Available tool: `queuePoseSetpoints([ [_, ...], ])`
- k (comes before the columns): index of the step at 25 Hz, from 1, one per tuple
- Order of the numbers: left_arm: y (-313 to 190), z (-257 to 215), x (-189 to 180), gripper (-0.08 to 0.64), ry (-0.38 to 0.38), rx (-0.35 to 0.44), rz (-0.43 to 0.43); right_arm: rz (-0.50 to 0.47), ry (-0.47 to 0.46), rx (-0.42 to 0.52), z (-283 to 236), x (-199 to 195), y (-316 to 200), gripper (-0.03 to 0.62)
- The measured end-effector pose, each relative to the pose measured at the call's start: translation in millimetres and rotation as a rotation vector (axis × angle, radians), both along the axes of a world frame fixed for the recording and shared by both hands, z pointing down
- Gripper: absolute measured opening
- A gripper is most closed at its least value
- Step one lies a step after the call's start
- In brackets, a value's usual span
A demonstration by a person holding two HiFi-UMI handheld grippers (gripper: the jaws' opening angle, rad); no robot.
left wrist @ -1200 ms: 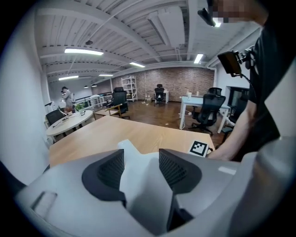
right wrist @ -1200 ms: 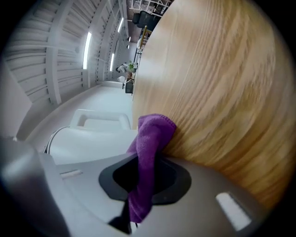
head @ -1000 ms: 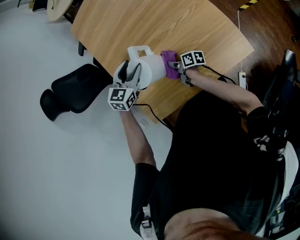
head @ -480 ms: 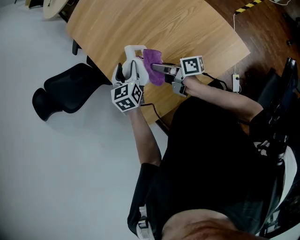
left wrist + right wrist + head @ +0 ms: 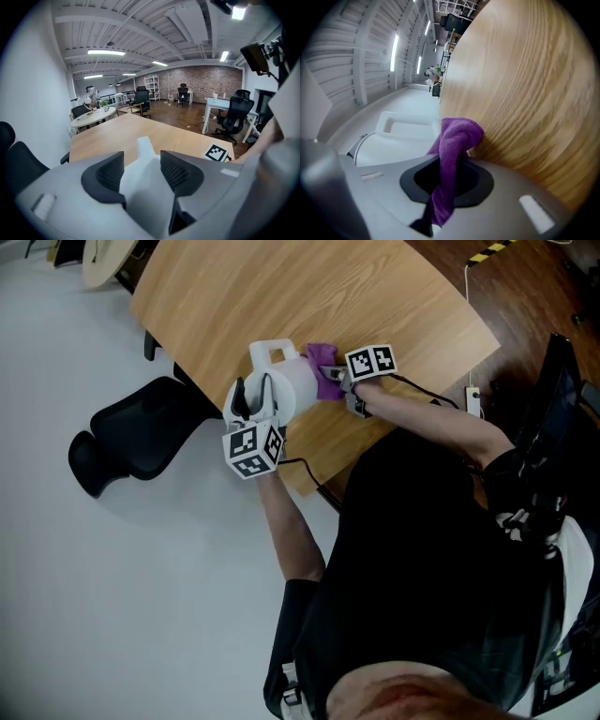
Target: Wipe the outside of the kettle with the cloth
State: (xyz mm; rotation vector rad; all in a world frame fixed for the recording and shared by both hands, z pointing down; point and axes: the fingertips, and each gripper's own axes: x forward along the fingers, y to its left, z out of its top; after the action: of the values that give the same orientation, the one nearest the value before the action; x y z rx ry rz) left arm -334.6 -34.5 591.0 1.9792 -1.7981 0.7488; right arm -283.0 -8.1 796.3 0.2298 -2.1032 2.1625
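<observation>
Wooden bench (image 5: pixel 394 296) carries the white kettle (image 5: pixel 292 382); left hand-held gripper (image 5: pixel 253 396) clamps its near side to steady it, while right hand-held gripper (image 5: pixel 337 381) pinches the purple cloth (image 5: pixel 323 356) against its flank for wiping

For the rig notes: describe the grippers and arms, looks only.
The left gripper and right gripper have grey bodies, black jaw pads and a cube of black-and-white square markers each. A black cable trails from each. The person wears a black short-sleeved shirt.
</observation>
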Motion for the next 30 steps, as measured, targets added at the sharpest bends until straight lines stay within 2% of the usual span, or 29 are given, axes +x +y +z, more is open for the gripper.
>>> queuePoseSetpoints([
  [4, 3, -4, -4, 0.123, 0.018, 0.002, 0.045, -0.09, 0.063, -0.009, 23, -13, 13, 0.052],
  [10, -1, -4, -4, 0.123, 0.043, -0.011, 0.077, -0.134, 0.083, 0.001, 23, -14, 14, 0.052],
  [13, 2, -1, -19, 0.129, 0.051, -0.009, 0.03, -0.15, 0.063, 0.005, 28, -27, 18, 0.052],
  [15, 2, 5, -35, 0.129, 0.078, 0.024, -0.052, -0.122, 0.006, 0.002, 24, -28, 14, 0.054],
  [18, -9, 10, -44, 0.129, 0.136, 0.054, -0.139, 0.035, -0.173, 0.011, -42, 6, -21, 0.054],
  [19, -11, 11, -46, 0.129, 0.138, 0.04, -0.149, 0.091, -0.248, 0.017, -76, 18, -32, 0.054],
  [21, -11, 14, -49, 0.141, 0.115, -0.02, -0.138, 0.155, -0.4, 0.092, -142, 32, -53, 0.054],
  [23, -11, 18, -48, 0.138, 0.105, -0.083, -0.106, 0.144, -0.553, 0.202, -200, 31, -62, 0.054],
  [24, -11, 19, -48, 0.137, 0.12, -0.106, -0.093, 0.113, -0.59, 0.219, -214, 26, -58, 0.054],
  [27, -13, 20, -44, 0.14, 0.166, -0.136, -0.065, 0.017, -0.566, 0.142, -206, 0, -29, 0.054],
  [30, -11, 19, -39, 0.129, 0.139, -0.111, -0.034, 0.036, -0.516, 0.131, -173, -14, -23, 0.057],
])
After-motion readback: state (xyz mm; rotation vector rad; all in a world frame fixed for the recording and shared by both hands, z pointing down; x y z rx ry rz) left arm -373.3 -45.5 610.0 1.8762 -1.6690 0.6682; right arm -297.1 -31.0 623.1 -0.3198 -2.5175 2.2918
